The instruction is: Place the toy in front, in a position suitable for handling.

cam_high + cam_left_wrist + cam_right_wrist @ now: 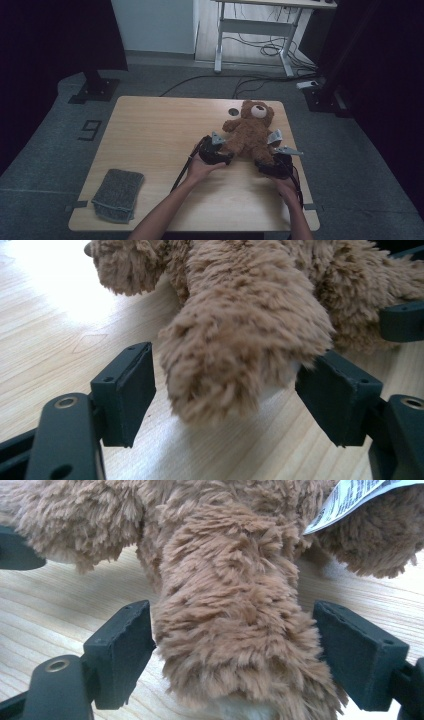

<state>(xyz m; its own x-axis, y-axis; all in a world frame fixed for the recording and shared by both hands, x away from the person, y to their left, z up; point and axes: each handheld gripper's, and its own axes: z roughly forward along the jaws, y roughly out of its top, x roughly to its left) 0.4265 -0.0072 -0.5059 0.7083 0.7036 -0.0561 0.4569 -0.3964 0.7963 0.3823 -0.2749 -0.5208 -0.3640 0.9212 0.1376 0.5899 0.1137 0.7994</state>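
Observation:
A brown teddy bear (252,131) lies on its back at the right of the wooden table (160,130), head at the far side. My left gripper (226,152) is open, its jaws standing either side of one furry leg (240,340). My right gripper (266,161) is open around the other leg (230,620), with the pads (120,650) close to the fur. The leg sits between the jaws in the left gripper (232,370) view and in the right gripper (235,625) view. A white label (355,495) hangs off the bear's side.
A grey knitted cloth (117,194) lies at the table's near left corner. A round cable hole (233,112) sits beside the bear's head. Beyond the table are a desk frame (257,30) and floor cables (260,50). Dark stands flank the table.

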